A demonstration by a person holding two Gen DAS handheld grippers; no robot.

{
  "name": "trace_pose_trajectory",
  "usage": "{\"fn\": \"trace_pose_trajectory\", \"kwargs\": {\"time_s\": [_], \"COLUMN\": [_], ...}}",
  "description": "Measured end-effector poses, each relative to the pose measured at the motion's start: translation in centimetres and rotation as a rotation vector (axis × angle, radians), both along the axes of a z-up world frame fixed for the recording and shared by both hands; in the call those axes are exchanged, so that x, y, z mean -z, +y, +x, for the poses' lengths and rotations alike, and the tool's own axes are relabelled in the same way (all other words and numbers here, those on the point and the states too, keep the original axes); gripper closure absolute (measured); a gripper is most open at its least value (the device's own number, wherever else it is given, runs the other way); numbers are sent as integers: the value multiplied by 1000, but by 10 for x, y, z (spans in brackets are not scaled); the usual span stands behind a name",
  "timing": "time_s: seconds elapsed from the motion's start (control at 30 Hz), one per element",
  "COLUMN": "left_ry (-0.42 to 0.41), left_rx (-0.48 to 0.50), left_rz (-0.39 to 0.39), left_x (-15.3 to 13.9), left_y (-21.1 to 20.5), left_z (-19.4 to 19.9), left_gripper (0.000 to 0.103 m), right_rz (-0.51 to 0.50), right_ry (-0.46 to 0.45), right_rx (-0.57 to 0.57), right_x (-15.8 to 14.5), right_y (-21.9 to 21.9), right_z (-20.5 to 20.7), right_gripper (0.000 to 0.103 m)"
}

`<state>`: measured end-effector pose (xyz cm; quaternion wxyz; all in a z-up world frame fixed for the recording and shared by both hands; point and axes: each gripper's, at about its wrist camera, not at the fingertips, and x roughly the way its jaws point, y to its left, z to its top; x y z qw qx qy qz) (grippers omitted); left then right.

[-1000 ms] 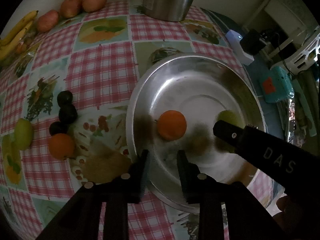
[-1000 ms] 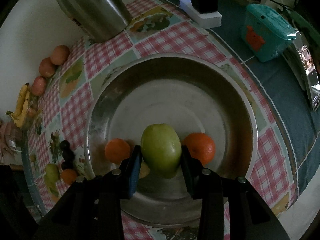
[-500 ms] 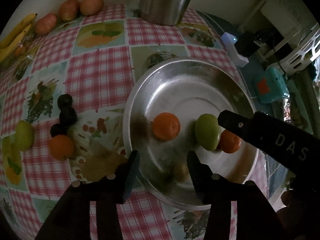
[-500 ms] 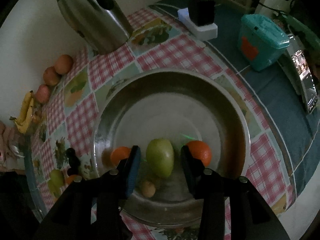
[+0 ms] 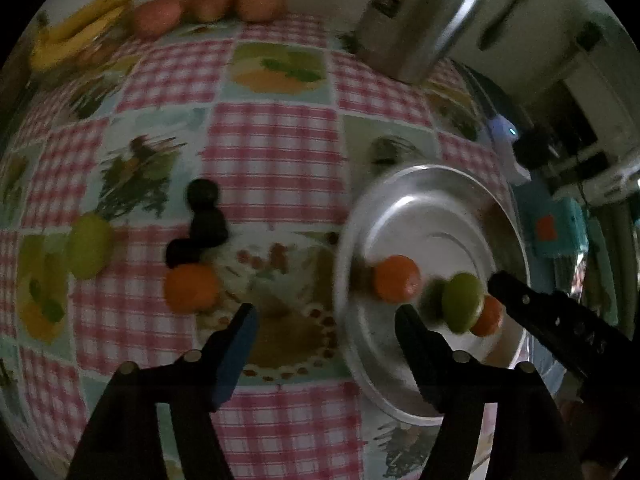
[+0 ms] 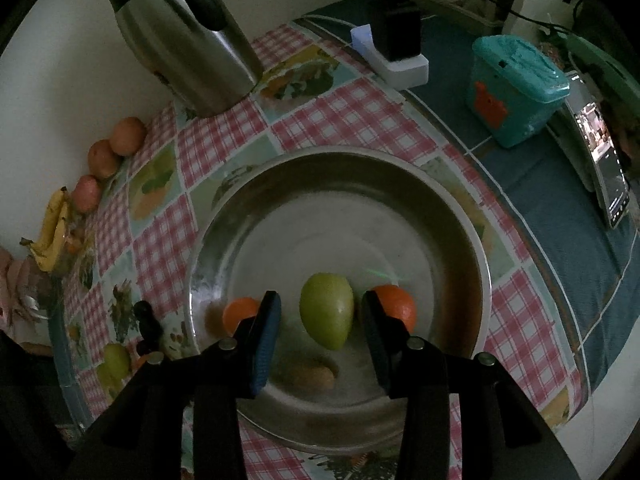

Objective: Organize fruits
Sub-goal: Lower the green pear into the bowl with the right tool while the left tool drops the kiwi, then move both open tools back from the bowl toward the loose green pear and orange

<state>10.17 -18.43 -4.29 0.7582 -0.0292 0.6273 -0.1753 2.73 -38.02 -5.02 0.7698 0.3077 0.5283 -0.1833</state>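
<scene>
Steel bowl holds your released green pear; right gripper unclenched, left gripper just widened, empty. Withdraw carelessly and it rolls.

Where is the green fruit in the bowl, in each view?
Left wrist view: green fruit at lower right, inside the bowl, between two oranges.
Right wrist view: green fruit low in the centre, lying in the bowl beyond the open gripper.
Shared landmark: steel kettle.
</scene>
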Motion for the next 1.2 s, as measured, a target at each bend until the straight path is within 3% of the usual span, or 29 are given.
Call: {"fn": "trace_pose_trajectory", "kwargs": {"time_s": [0.37,0.63,0.9,1.07,1.2], "left_ry": [-56,-119,-134,-154,-161], "left_rx": [-163,-253,-298,-302,-286], "left_rz": [42,140,130,182,185], "left_x": [-11,-21,-27,-26,-24], "left_y": [68,108,128,132,133], "left_z": [23,31,34,36,36], "left_gripper": [21,18,11,0,0], "right_rz": [-27,-66,-122,-138,-145], "right_ry": [4,4,14,25,28], "right_rx": [-69,-163,-266,-320,-349], "right_x": [-5,-12,-15,-11,-8], "right_y": [18,49,85,105,117], "right_z": [9,21,32,36,39], "right_gripper": [60,60,60,46,31]}}
